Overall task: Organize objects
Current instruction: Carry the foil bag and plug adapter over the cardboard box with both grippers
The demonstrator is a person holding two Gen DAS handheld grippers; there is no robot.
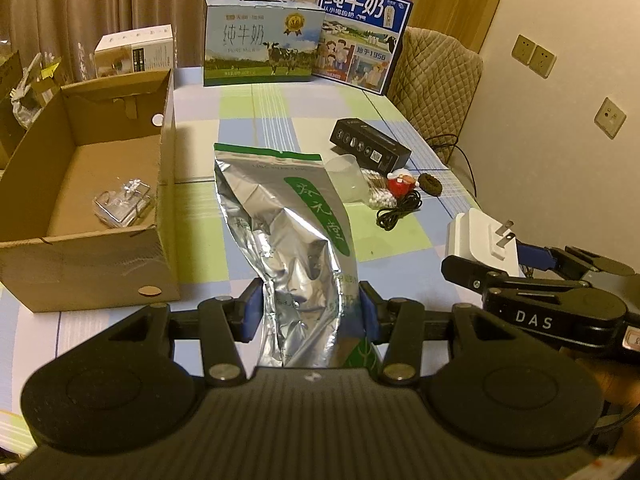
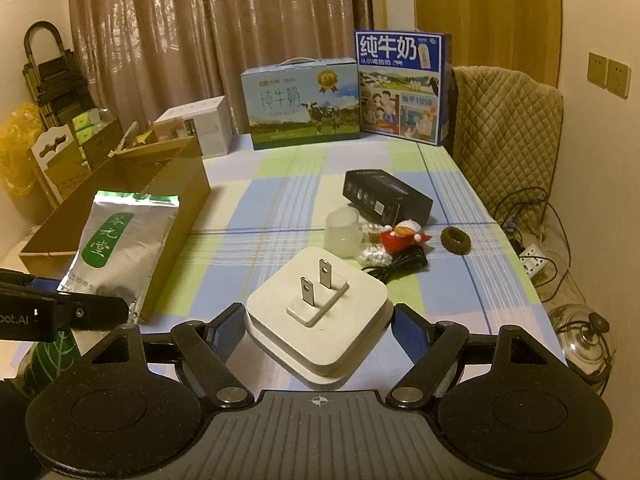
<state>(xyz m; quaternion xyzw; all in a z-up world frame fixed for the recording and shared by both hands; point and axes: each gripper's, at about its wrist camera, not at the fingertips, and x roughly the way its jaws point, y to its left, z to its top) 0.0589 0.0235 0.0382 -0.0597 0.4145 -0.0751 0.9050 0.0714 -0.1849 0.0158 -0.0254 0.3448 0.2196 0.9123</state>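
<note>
My left gripper (image 1: 310,306) is shut on a silver foil pouch (image 1: 288,236) with a green label, held upright above the table just right of the open cardboard box (image 1: 166,152). The pouch also shows in the right wrist view (image 2: 120,244). My right gripper (image 2: 318,330) is shut on a white plug adapter (image 2: 320,312) with two metal prongs facing up; it shows at the right in the left wrist view (image 1: 486,238). The box holds a clear plastic item (image 1: 122,202).
On the checked tablecloth (image 2: 280,208) lie a black box (image 2: 388,198), a frosted cup (image 2: 342,230), a red figurine (image 2: 404,236), a black cable (image 2: 400,266) and a brown ring (image 2: 456,242). Two milk cartons (image 2: 304,104) stand at the far edge. A padded chair (image 2: 508,132) is on the right.
</note>
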